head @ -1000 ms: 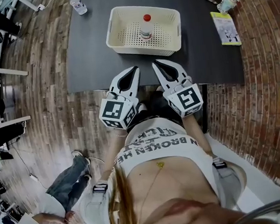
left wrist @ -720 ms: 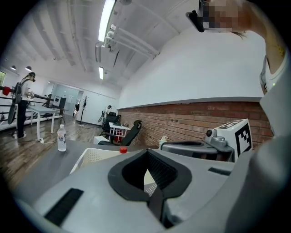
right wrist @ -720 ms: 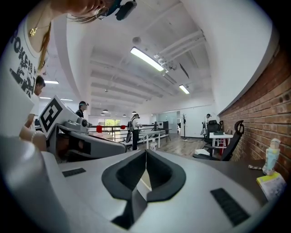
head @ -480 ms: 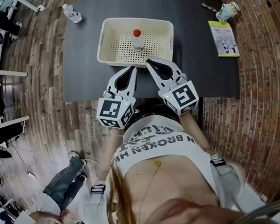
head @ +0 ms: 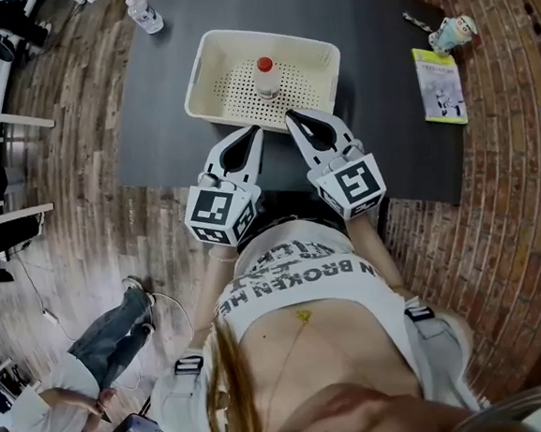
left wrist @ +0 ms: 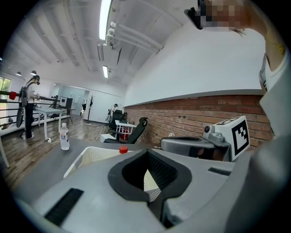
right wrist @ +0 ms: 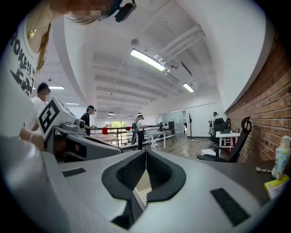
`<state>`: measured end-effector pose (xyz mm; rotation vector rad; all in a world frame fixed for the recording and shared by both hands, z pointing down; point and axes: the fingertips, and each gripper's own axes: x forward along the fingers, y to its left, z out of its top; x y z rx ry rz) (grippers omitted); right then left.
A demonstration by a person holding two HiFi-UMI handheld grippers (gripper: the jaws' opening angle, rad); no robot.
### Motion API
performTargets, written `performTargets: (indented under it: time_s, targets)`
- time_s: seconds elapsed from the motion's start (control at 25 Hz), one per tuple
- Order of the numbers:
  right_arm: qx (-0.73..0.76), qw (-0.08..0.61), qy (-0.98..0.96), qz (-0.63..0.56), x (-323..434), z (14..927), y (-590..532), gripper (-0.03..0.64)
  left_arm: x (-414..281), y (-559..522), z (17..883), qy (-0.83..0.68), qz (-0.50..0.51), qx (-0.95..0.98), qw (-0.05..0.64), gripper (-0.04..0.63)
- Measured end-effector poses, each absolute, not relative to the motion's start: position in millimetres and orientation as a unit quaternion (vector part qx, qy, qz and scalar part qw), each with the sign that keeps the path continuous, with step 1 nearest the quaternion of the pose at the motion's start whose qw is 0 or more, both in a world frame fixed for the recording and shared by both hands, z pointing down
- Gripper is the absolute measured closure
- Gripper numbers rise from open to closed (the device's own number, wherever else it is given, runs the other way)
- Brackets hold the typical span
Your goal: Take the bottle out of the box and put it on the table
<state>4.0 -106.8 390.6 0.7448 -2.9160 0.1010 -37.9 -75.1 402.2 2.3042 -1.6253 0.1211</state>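
We find the bottle (head: 265, 77) upright inside the box (head: 203, 68) on the worktop (head: 382, 88). The left tongs (head: 257, 131) and right tongs (head: 291, 116) sit closed and empty at its near wall. We advise opening one pair before reaching over the rim, then gripping the bottle's body squarely.

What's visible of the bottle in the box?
The bottle is small, with a red cap and a pale, clear-looking body, probably plastic. It stands upright on the perforated floor of the cream box, about mid-floor and clear of the walls. Only the floor touches it. The left tool and right tool are shut, at the box's near wall, short of the bottle. In the left gripper view only its cap shows above the rim.
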Motion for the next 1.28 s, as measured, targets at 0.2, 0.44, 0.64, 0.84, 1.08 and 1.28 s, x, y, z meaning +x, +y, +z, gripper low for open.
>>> performTargets:
  time_s: [0.2, 0.44, 0.64, 0.84, 1.08, 1.28]
  targets:
    - [0.230, 0.068, -0.970, 0.035, 1.9, 396.9, -108.2, 0.607, -38.4, -74.9, 405.4, -0.579, 0.045, 0.798, 0.159, 0.595]
    - [0.250, 0.071, -0.965, 0.043, 5.9, 399.4, -115.6, 0.607, -36.5, -84.5, 408.0, -0.558, 0.043, 0.812, 0.165, 0.595]
    - [0.289, 0.076, -0.953, 0.041, 0.6, 397.7, -124.6, 0.607, -48.9, -96.1, 404.1, -0.534, 0.040, 0.829, 0.164, 0.595]
    - [0.332, 0.076, -0.939, 0.043, -9.0, 394.3, -132.7, 0.607, -64.2, -109.3, 403.9, -0.493, 0.052, 0.853, 0.162, 0.595]
    - [0.365, 0.085, -0.926, 0.041, -30.8, 394.6, -137.5, 0.607, -86.4, -117.7, 403.0, -0.462, 0.059, 0.871, 0.156, 0.595]
    - [0.390, 0.091, -0.915, 0.042, -48.1, 401.3, -139.2, 0.607, -105.4, -117.4, 409.1, -0.436, 0.061, 0.884, 0.159, 0.595]
